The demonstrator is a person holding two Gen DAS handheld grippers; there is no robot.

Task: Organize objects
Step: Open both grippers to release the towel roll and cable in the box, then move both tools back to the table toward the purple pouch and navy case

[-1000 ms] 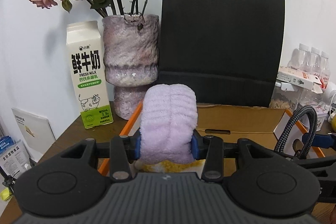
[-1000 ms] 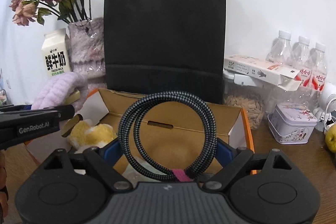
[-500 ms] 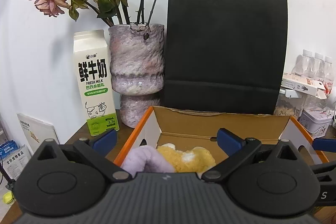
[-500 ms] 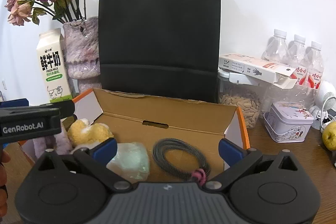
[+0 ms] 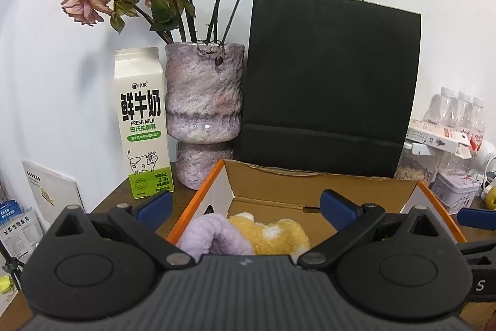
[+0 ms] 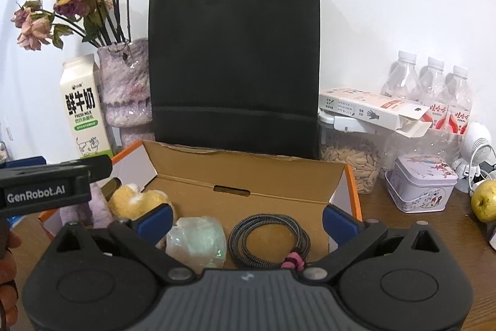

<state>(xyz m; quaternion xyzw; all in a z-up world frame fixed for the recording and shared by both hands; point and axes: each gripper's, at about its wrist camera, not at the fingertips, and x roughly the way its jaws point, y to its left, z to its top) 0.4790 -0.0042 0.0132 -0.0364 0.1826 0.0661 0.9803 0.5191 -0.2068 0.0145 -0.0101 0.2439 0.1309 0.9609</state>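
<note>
Inside the open orange-edged cardboard box point(image 6: 248, 176) on the wooden desk point(image 6: 434, 225), a purple fluffy towel roll point(image 5: 214, 238), a yellow plush toy point(image 5: 272, 234), a pale green crumpled cloth point(image 6: 197, 241) and a coiled braided black cable point(image 6: 269, 241) are seen lying. The left gripper point(image 5: 245, 203) and the right gripper point(image 6: 246, 216) are both spread wide and empty. The placing step appears finished; next, another loose item would need to be located and approached.

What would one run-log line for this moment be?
left gripper: open, empty | right gripper: open, empty | purple towel, cable: in box
</note>
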